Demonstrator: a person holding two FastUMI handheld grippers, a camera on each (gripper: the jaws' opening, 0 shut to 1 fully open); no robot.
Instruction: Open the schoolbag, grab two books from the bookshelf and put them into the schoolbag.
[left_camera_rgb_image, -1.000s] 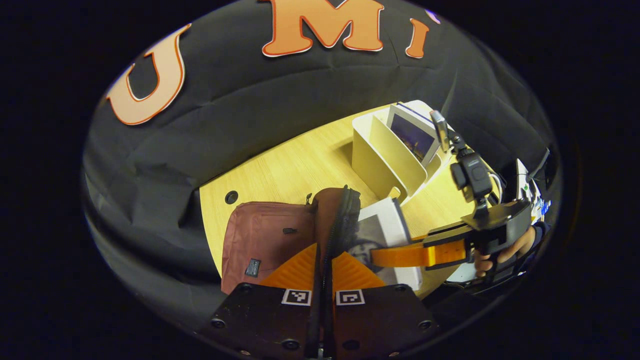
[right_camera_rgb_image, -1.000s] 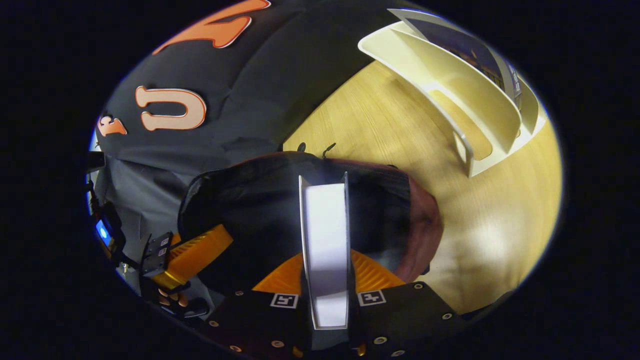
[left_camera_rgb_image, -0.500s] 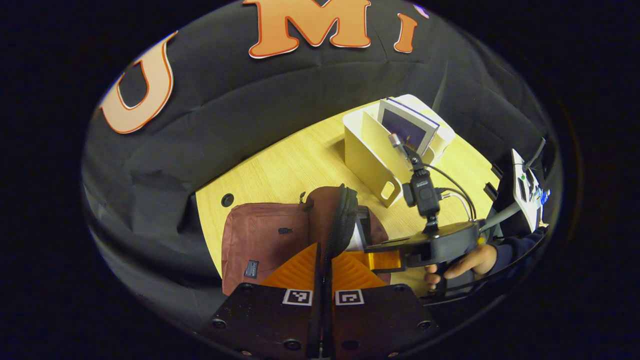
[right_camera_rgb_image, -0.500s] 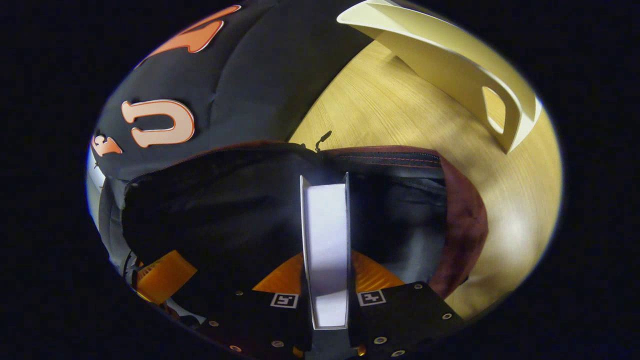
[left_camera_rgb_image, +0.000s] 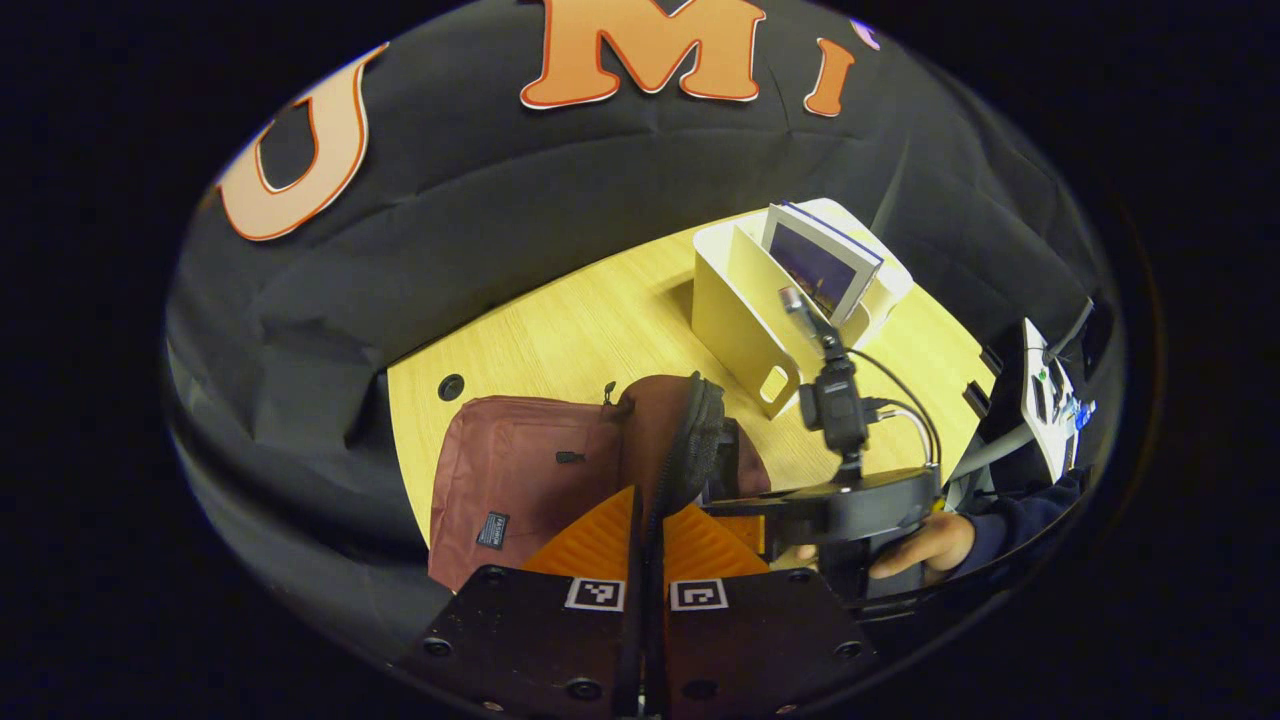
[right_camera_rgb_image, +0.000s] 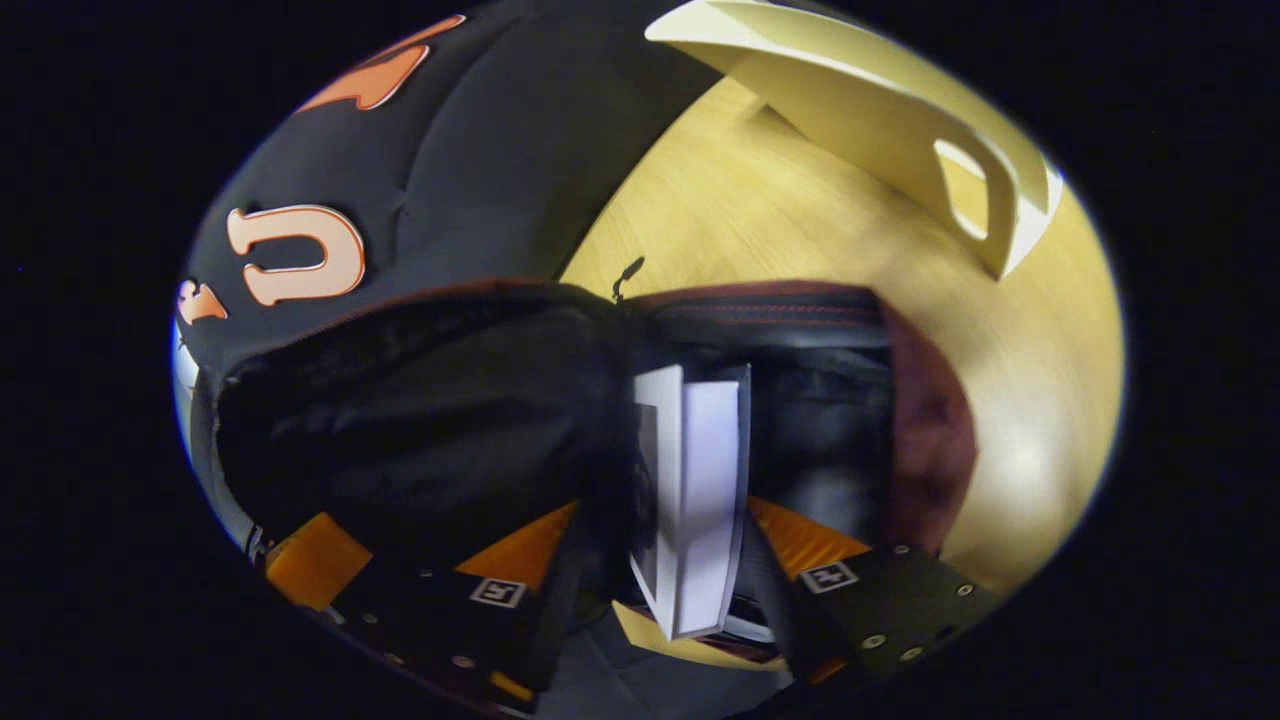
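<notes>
The left gripper (left_camera_rgb_image: 648, 520) has its fingers closed on the raised edge of the schoolbag (left_camera_rgb_image: 530, 470), holding the zip rim up between them, with the bag's flat body lying on the wooden surface (left_camera_rgb_image: 590, 330) ahead and to the left of the fingers. The right gripper (right_camera_rgb_image: 680, 560) has its fingers spread apart, and a white book (right_camera_rgb_image: 700, 490) stands on edge between them inside the bag's dark opening, no finger pressing on it. The cream bookshelf (left_camera_rgb_image: 745, 320) stands on the surface ahead and to the right of the left fingers, with another book (left_camera_rgb_image: 820, 265) leaning in it.
</notes>
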